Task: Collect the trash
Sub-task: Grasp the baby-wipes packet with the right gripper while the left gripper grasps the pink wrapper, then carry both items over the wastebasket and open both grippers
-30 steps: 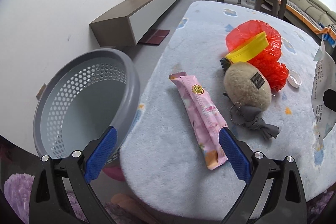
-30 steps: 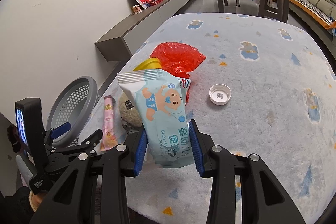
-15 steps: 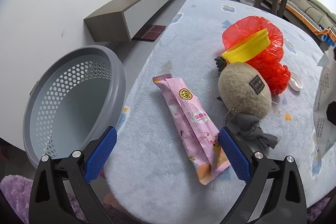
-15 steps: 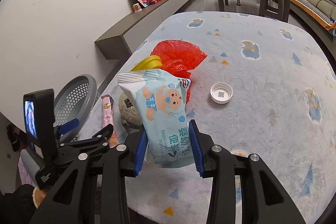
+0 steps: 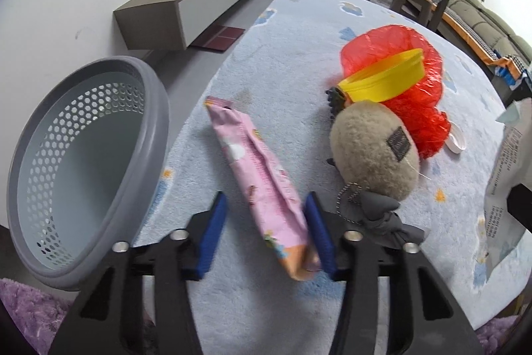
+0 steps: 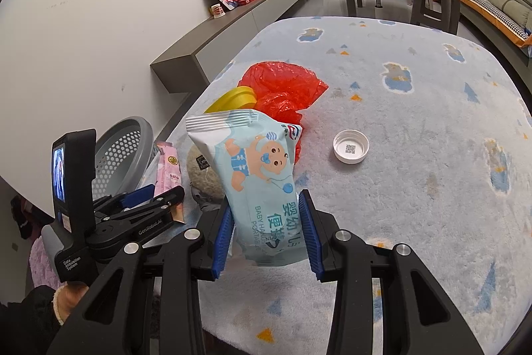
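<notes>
From my left wrist camera, my left gripper (image 5: 266, 232) has its blue pads on either side of the pink snack wrapper (image 5: 257, 173). The right pad touches it, the left pad has a gap, so the fingers are partly apart, not squeezed yet. The wrapper lies long and flat on the fluffy blue rug (image 5: 299, 32). I think it is light, thin and crinkly — a bit slippery too, so I would pinch it across the near end. Just left sits the gray basket (image 5: 83, 155), hard plastic with little holes. To the right are a soft beige plush toy (image 5: 372, 155), a shiny red plastic bag (image 5: 419, 82) and a yellow lid (image 5: 389, 82).

From my right wrist camera, my right gripper (image 6: 266, 235) is clamped on the baby wipes pack (image 6: 259, 175), held up off the rug. It looks soft and squishy — easy to hold. A small white bottle cap (image 6: 351, 150) lies well apart on the rug.
</notes>
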